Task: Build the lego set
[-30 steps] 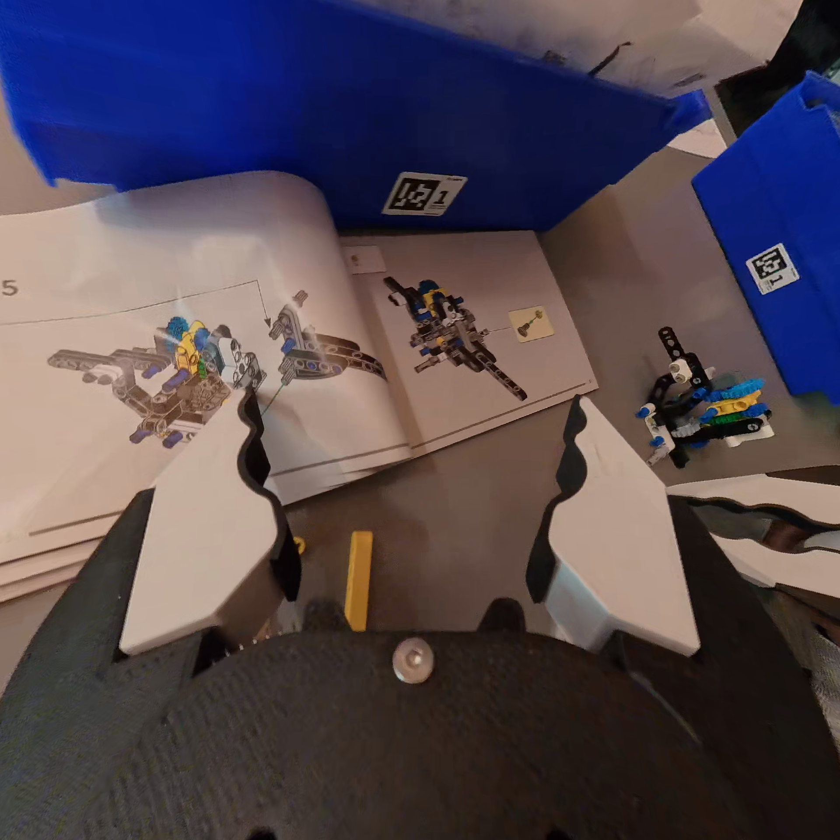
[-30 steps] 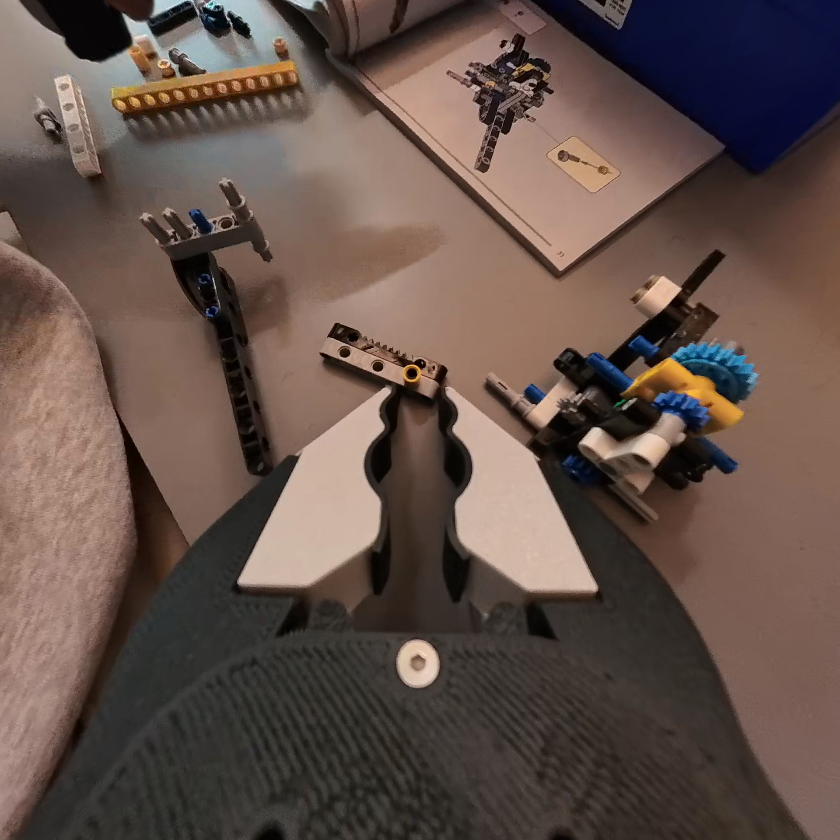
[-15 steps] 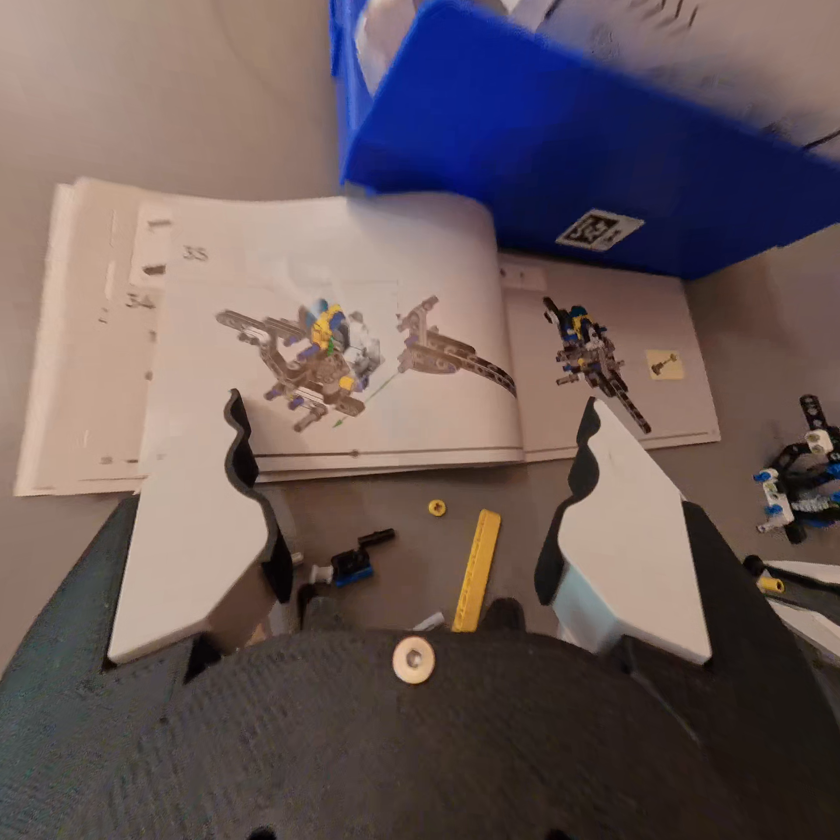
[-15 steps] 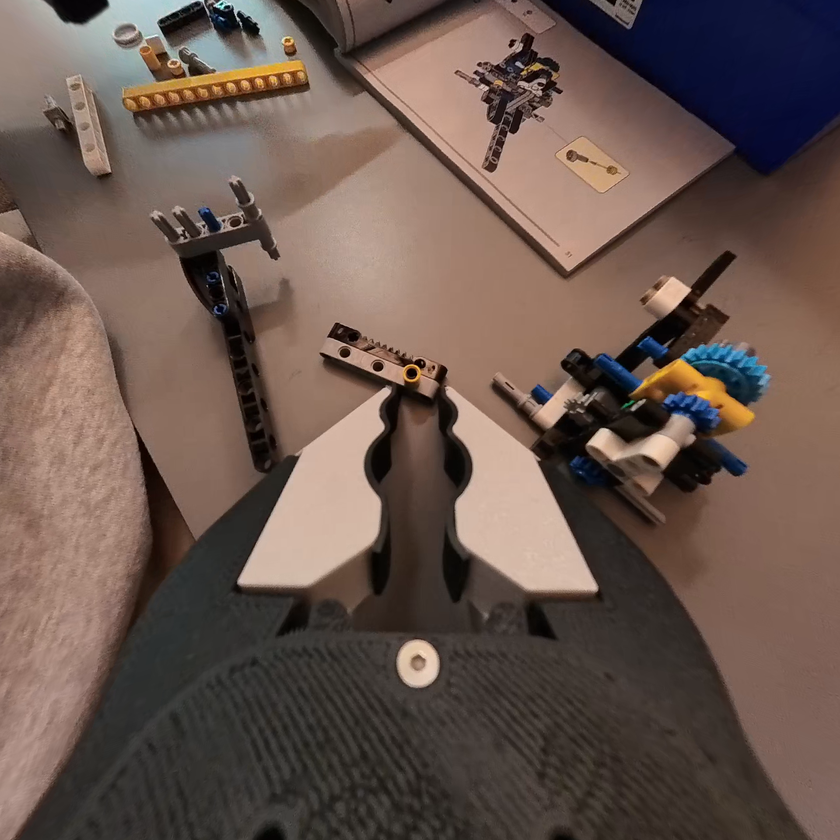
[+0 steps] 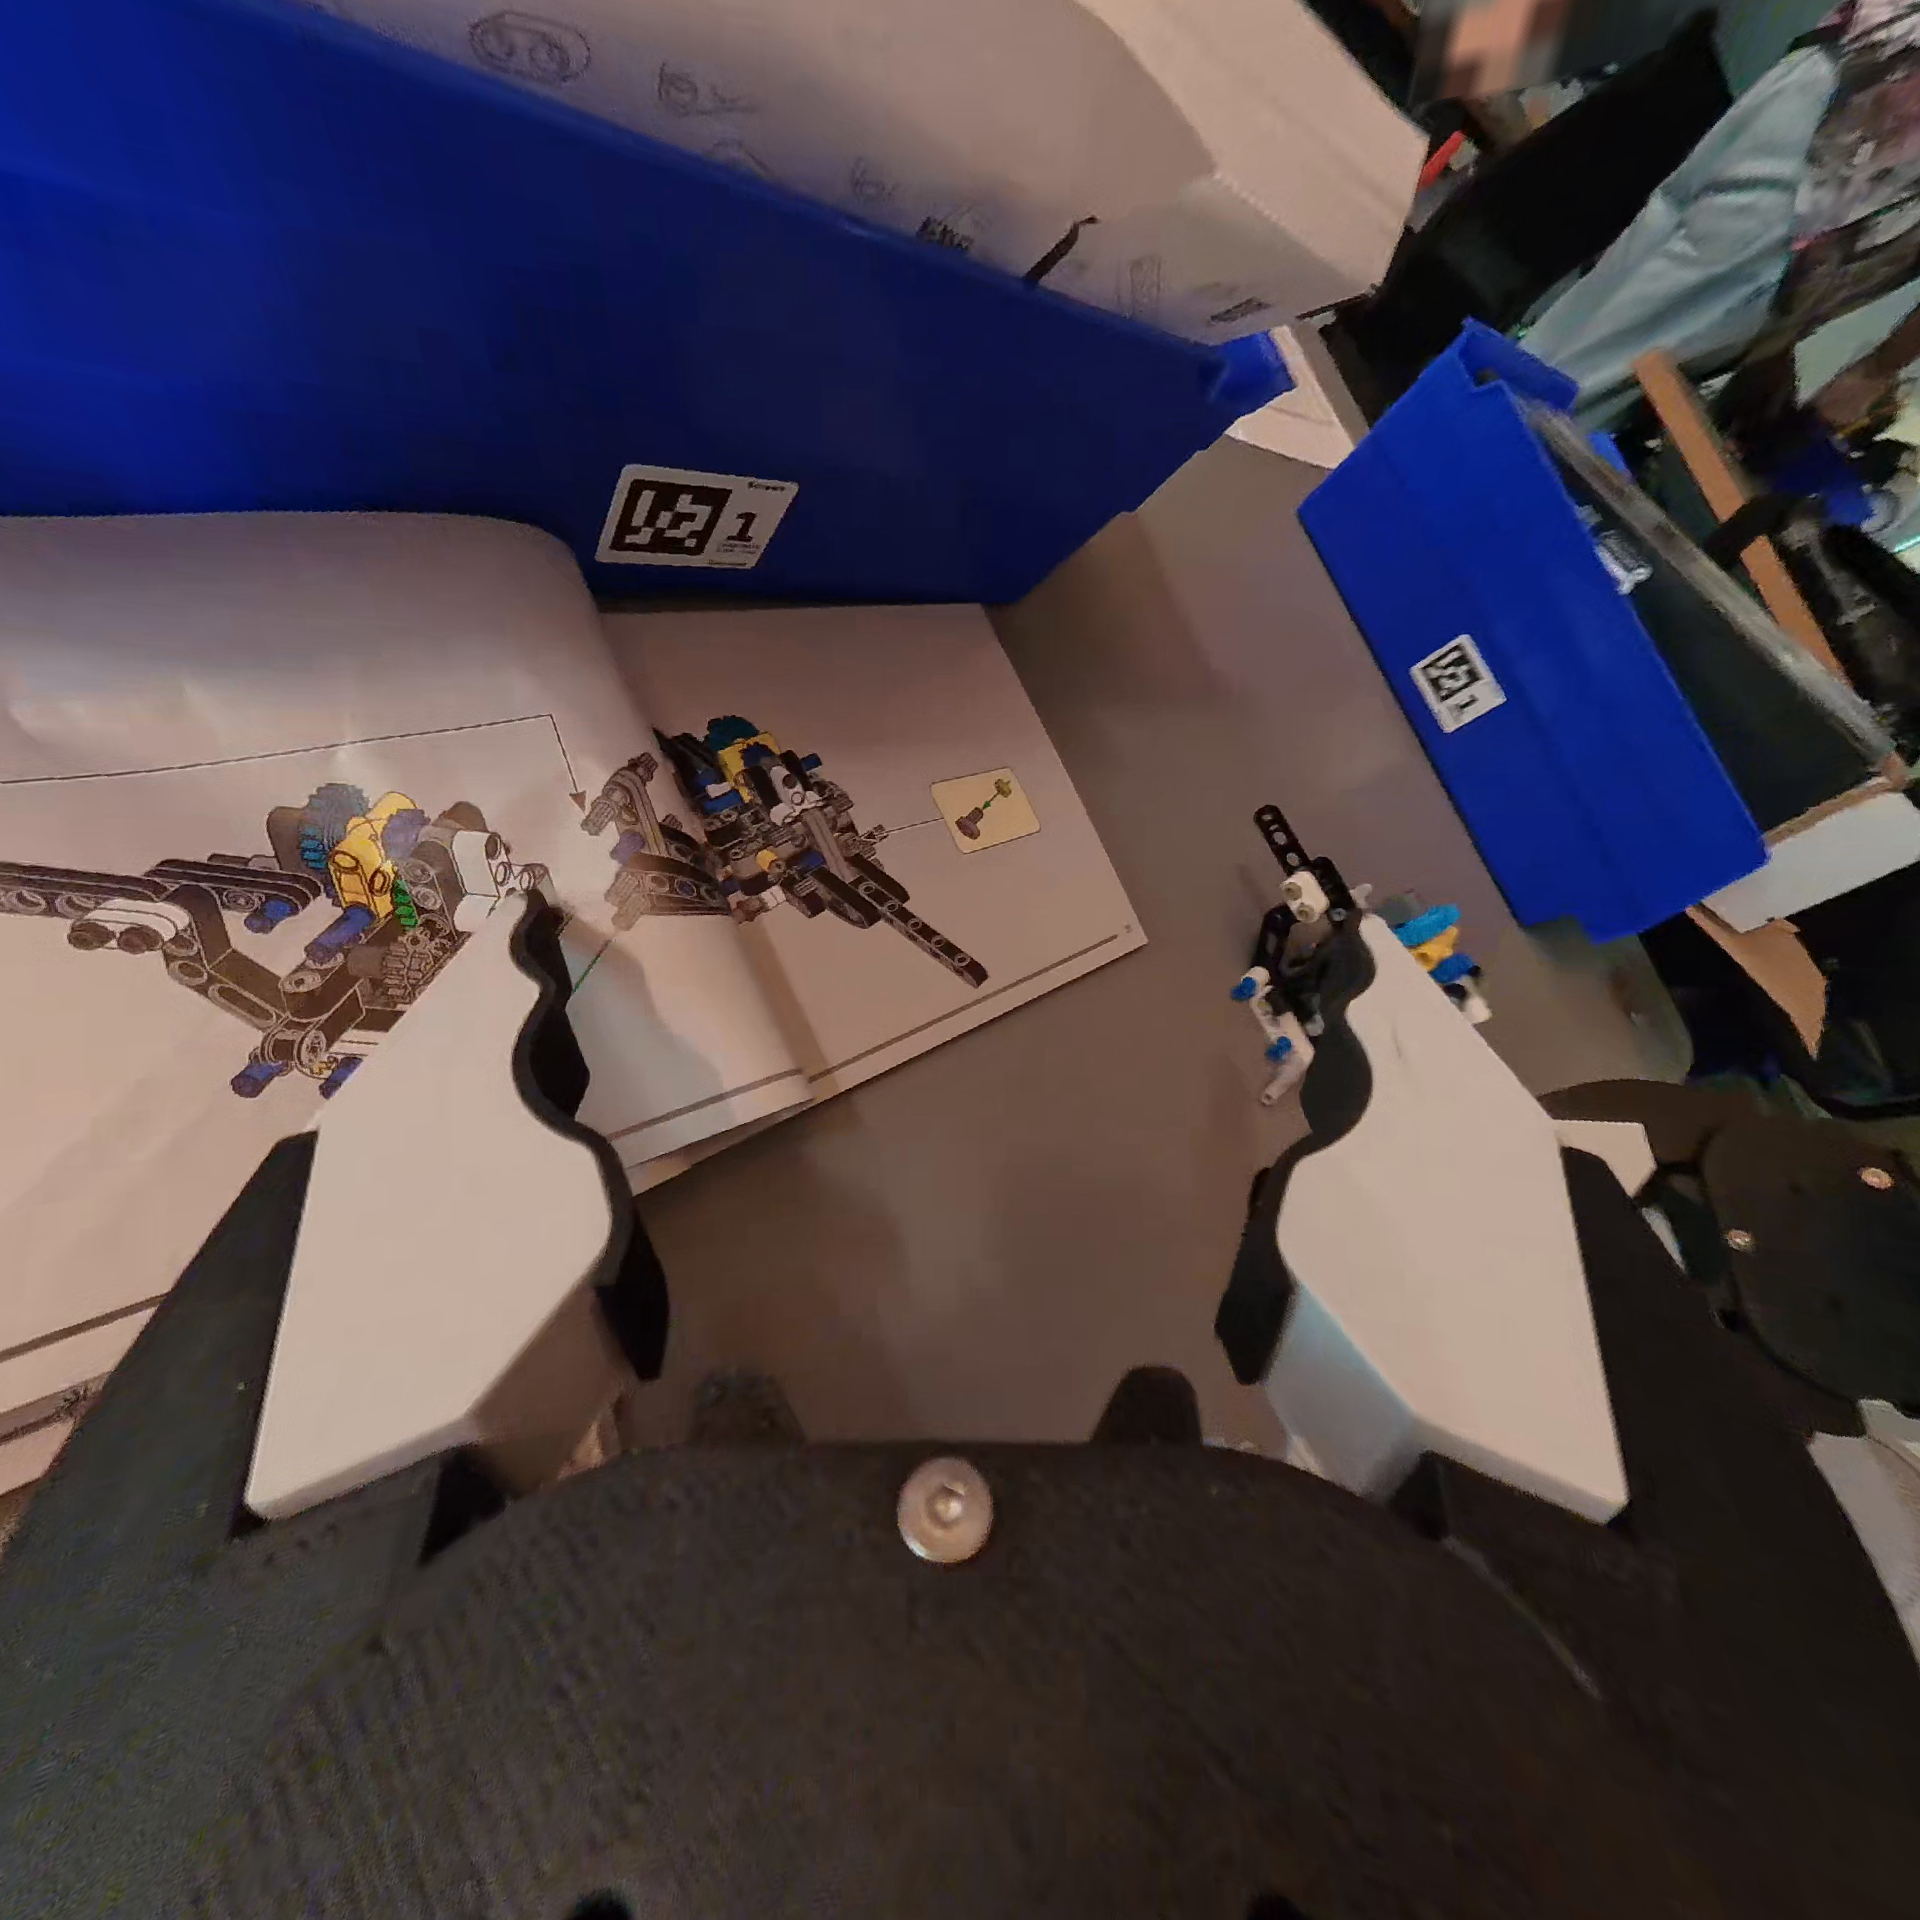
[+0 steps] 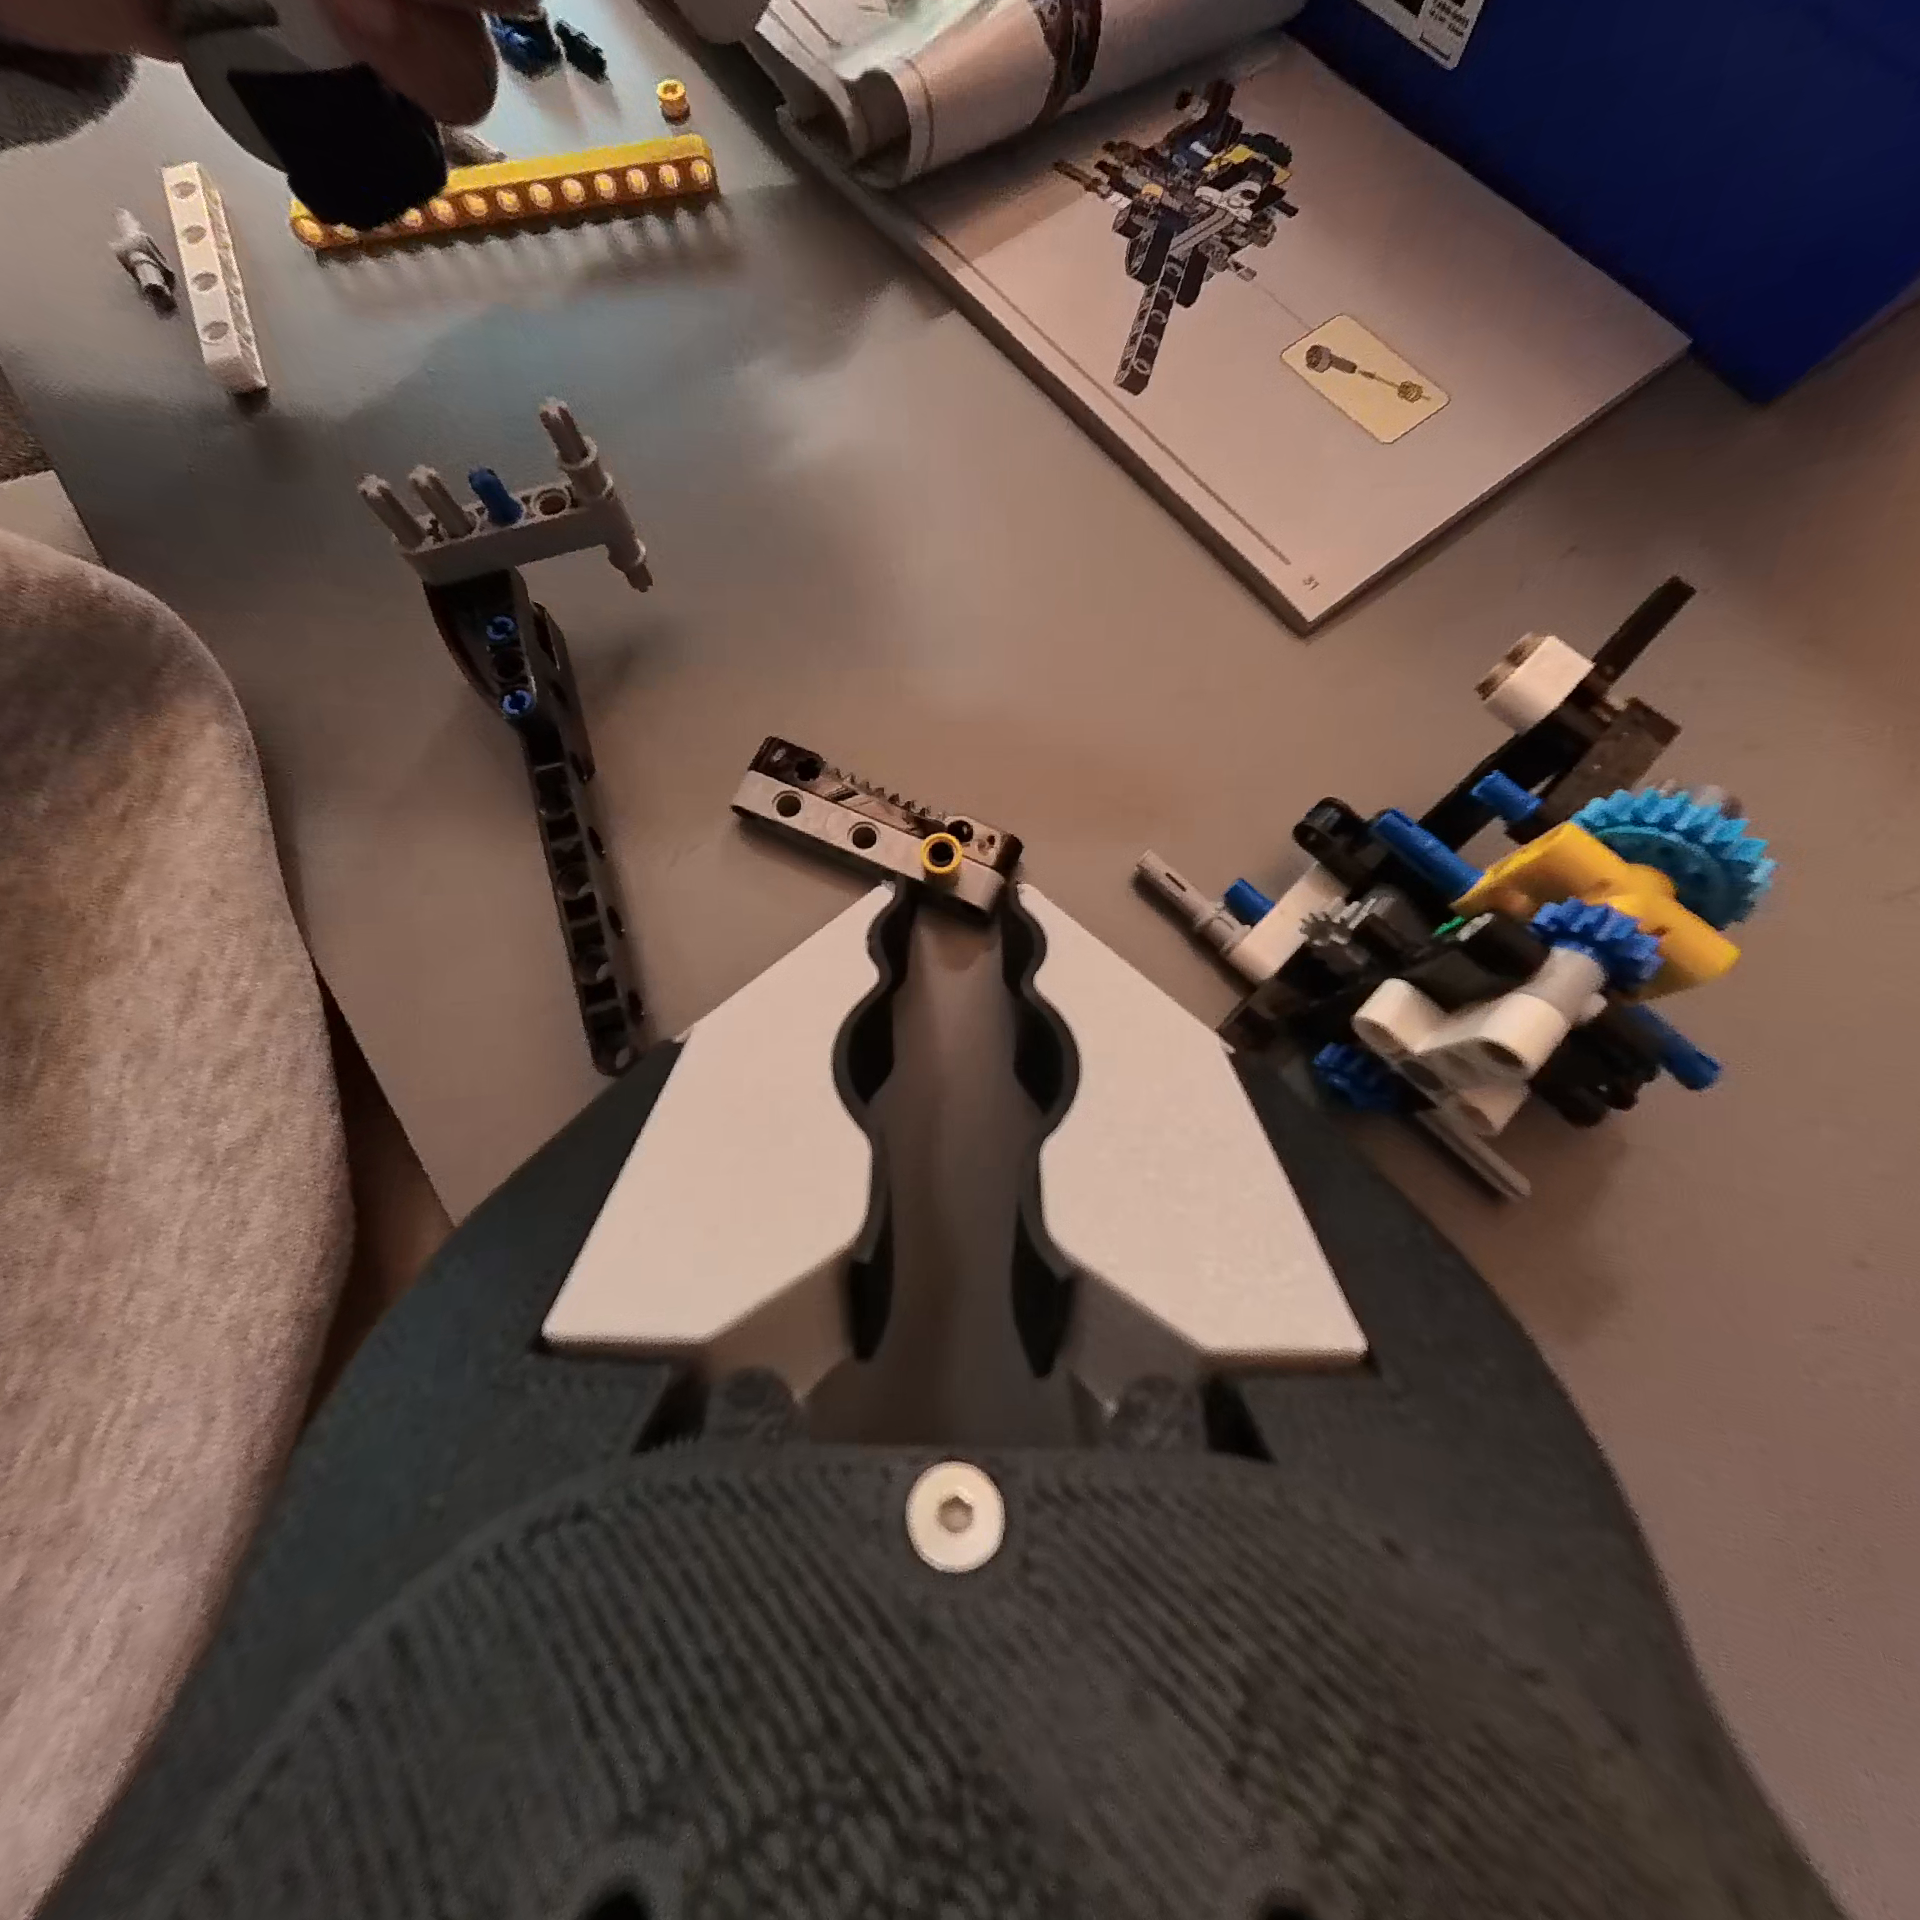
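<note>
My right gripper (image 6: 956,896) is shut on one end of a grey and black toothed beam piece (image 6: 831,816) with a yellow pin, held just above the grey table. The main lego assembly (image 6: 1507,935), with yellow block and blue gears, lies to its right. A grey-and-black arm subassembly (image 6: 520,623) lies to its left. My left gripper (image 5: 935,945) is open and empty above the table, in front of the open instruction booklet (image 5: 831,727). The main assembly (image 5: 1299,914) shows partly behind its right finger. The left gripper also shows in the right wrist view (image 6: 332,135).
A long yellow beam (image 6: 540,192), a white beam (image 6: 213,281) and small pins lie at the far left. A large blue bin (image 5: 520,312) stands behind the booklet, a smaller blue bin (image 5: 1538,675) to the right. A grey sleeve (image 6: 125,1039) is at the left.
My left gripper swung left over the loose parts, then back right toward the booklet's right page and the assembly, staying open. My right gripper kept its hold and barely moved.
</note>
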A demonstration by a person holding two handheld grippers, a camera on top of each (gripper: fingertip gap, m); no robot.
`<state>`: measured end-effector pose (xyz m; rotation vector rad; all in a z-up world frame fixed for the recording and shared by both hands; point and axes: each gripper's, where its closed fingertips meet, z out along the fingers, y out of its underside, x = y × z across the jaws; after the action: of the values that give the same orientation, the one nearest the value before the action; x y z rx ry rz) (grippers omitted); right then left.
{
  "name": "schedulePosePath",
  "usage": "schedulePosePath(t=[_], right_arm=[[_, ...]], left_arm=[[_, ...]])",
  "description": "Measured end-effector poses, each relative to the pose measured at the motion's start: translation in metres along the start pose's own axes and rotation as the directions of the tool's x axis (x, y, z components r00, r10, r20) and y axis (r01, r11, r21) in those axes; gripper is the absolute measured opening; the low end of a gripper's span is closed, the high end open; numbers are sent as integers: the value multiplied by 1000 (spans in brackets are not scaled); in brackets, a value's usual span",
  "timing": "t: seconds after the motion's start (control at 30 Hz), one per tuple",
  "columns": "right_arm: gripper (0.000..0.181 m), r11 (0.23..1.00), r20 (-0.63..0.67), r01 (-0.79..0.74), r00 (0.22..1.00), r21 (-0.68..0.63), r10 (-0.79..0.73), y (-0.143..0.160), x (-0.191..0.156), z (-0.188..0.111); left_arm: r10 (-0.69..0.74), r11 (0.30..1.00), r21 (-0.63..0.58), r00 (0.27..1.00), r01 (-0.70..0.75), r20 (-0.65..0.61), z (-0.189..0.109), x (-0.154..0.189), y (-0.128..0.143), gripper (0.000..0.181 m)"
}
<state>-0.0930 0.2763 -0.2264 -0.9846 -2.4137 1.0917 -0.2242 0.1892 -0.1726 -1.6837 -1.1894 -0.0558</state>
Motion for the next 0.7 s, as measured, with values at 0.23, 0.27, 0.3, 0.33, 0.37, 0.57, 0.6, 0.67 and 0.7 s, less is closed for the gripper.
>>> schedulePosePath(t=[0.23, 0.27, 0.3, 0.33, 0.37, 0.57, 0.6, 0.67, 0.7], right_arm=[[16, 1000, 1, 1, 1000, 0, -1, 0, 0, 0], [16, 1000, 1, 2, 1000, 0, -2, 0, 0, 0], [17, 1000, 1, 3, 1000, 0, -3, 0, -1, 0], [17, 1000, 2, 2, 1000, 0, -2, 0, -1, 0], [16, 1000, 3, 2, 1000, 0, -2, 0, -1, 0], [17, 1000, 7, -2, 1000, 0, 2, 0, -1, 0], [17, 1000, 8, -3, 1000, 0, 3, 0, -1, 0], [17, 1000, 7, -3, 1000, 0, 3, 0, -1, 0], [17, 1000, 7, -2, 1000, 0, 2, 0, -1, 0]], left_arm=[[14, 997, 72, 992, -5, -127, -23, 14, -13, 130], [27, 995, 100, 992, -15, -121, -30, 12, -18, 129], [39, 991, 132, 994, -26, -103, -38, 7, -24, 128], [47, 985, 170, 997, -35, -64, -48, -2, -32, 128], [48, 976, 213, 999, -44, -10, -60, -15, -41, 128], [-133, 967, 239, 977, 91, 165, -97, -98, -45, 129], [-158, 971, 202, 978, 129, 135, -92, -98, -36, 129], [-183, 976, 136, 979, 170, 92, -79, -91, -21, 129], [-179, 980, 100, 980, 171, 81, -72, -85, -14, 128]])
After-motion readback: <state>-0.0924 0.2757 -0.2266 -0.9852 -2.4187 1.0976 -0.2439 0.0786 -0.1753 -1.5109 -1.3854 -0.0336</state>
